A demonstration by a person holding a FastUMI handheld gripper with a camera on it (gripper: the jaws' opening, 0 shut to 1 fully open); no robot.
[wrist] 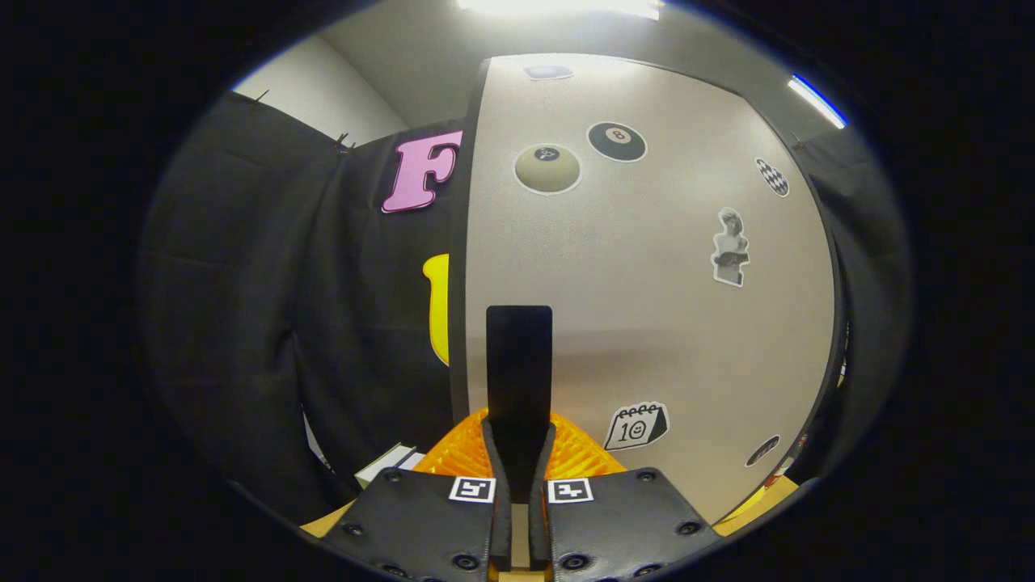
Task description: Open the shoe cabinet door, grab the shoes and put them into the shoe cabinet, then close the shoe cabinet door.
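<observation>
The shoe cabinet door (663, 323) is a pale grey panel with several stickers on it, standing close in front of me. A flat black handle (518, 356) sticks up along the door's left edge. My gripper (518, 453) is shut on the lower part of this handle, with both fingers (461, 457) pressed against its sides. The door's dark left edge (459, 283) runs upright just left of the handle. I cannot tell whether the door is ajar.
Black cloth wall (267, 323) hangs to the left of the door. A small white object (388, 462) lies low on the left beside my fingers. A light wooden surface (327, 521) shows below. Ceiling lights (558, 6) shine overhead.
</observation>
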